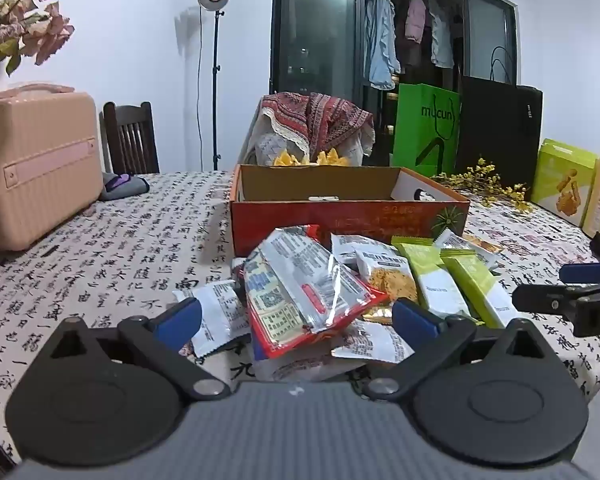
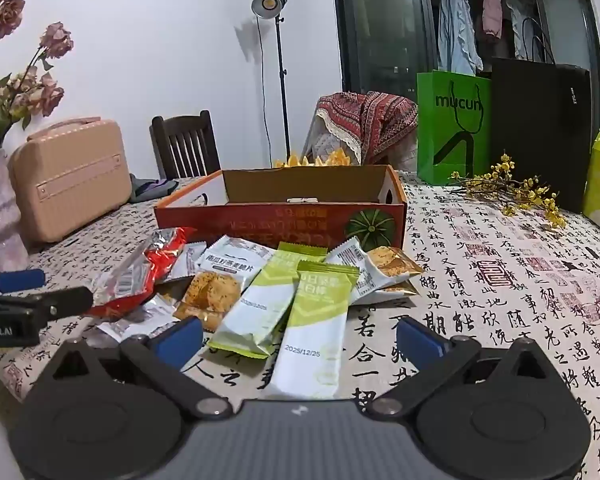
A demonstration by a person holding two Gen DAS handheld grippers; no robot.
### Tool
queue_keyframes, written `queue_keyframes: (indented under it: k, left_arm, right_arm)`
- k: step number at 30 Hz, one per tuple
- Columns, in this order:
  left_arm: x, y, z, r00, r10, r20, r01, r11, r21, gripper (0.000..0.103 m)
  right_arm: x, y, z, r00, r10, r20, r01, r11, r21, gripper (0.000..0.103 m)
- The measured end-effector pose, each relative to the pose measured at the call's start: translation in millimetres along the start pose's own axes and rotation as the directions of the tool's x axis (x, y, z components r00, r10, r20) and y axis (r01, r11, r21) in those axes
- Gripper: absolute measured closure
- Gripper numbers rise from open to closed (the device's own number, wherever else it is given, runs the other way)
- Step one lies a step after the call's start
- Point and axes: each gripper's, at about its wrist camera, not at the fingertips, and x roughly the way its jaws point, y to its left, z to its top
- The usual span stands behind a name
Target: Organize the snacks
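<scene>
At the far left of the table covered in a calligraphy-printed cloth [image 1: 112, 256] stands a peach hard-shell case with a pink handle [image 1: 36, 164], with a dark wooden chair [image 2: 186, 144] behind it. The left gripper [image 1: 296, 316], jaws spread wide and holding nothing, hovers just above the near edge of the snack pile, its blue fingertips [image 1: 180, 318] flanking a crinkled red and silver foil packet [image 1: 300, 292]. Behind the pile sits an open red and orange cardboard box [image 1: 348, 216]. To the right, the right gripper [image 2: 298, 336] is likewise fully open and empty, with two long green and white wrapped bars [image 2: 312, 328] lying on the cloth between its fingers. Further right lie yellow flower sprigs [image 2: 512, 192] before a green paper bag [image 2: 452, 128].
</scene>
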Motion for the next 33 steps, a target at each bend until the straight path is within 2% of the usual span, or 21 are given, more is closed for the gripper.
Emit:
queue_keyframes:
  k: [9,10,11,15,33]
  left_arm:
    - [1,1,-5,0.999,-0.031,-0.031,0.029,0.999,-0.045,0.000]
    - [0,2,-4,0.999,-0.035,-0.033,0.033,0.998,-0.047,0.000]
    - [2,3,-3,0.999,-0.039,-0.035,0.037,0.998,-0.047,0.000]
    - [2,3,-3,0.999,-0.041,-0.034,0.039,0.998,-0.047,0.000]
    - [1,2,-5,0.997,-0.066,-0.028,0.065,0.996,-0.055,0.000]
  right_arm:
    - [-3,0,0,1.000,-0.017,-0.025,0.016,1.000,-0.022,0.000]
    - [-11,-6,1,1.000,0.013,0.013,-0.013,1.000,0.012,0.000]
    - [-12,-6,0,1.000,0.015,0.017,-0.015,1.000,0.014,0.000]
    - [-9,4,0,1.000,0.011,0.012,-0.011,1.000,0.016,0.000]
    - [-2,-3,-2,1.000,0.014,0.001,-0.014,0.999,0.028,0.000]
